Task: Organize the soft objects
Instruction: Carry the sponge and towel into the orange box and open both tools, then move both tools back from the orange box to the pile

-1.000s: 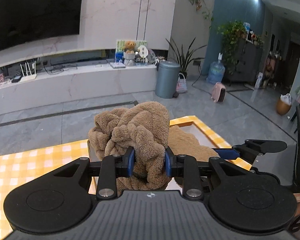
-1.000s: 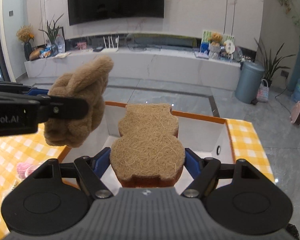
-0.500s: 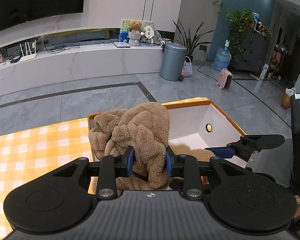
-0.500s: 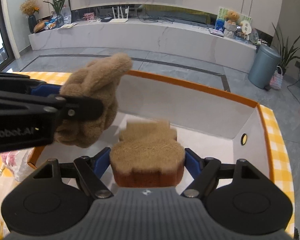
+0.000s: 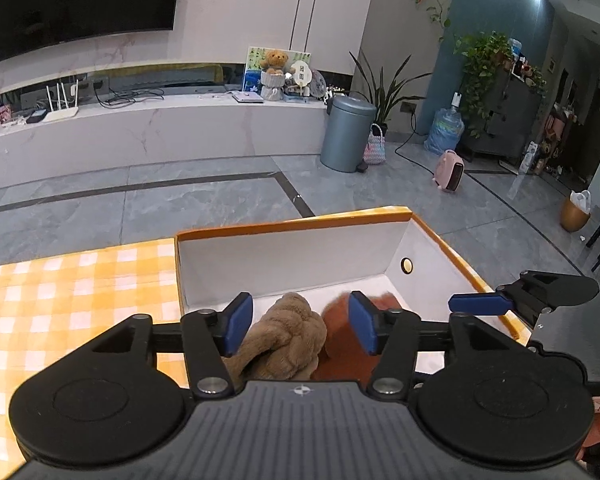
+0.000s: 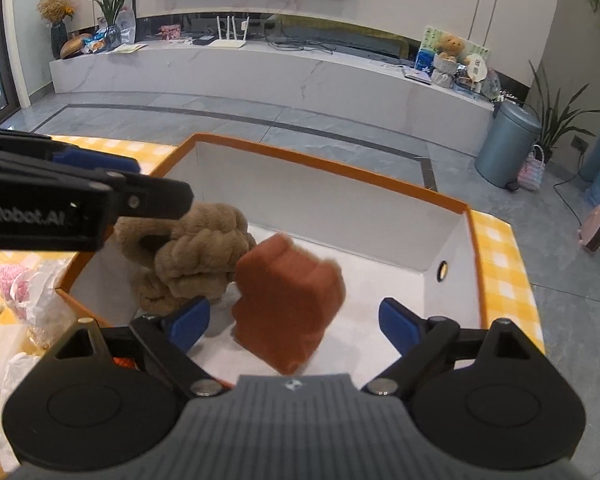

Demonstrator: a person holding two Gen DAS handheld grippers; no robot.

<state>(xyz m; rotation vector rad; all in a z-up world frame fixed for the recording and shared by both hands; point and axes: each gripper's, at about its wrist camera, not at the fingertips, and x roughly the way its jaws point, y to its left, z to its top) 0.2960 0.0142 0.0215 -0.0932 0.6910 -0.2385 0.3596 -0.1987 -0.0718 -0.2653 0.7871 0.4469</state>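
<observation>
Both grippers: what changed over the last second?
Both let go. The left gripper is opening, and the plush has dropped from its pads into the box. The right gripper is opening too; the sponge, blurred, is clear of its pads and tumbling in. The box stays on the checked cloth.

A home living room: wall television (image 5: pixel 72 0), potted plants (image 5: pixel 384 92), marble console (image 6: pixel 260 68).
</observation>
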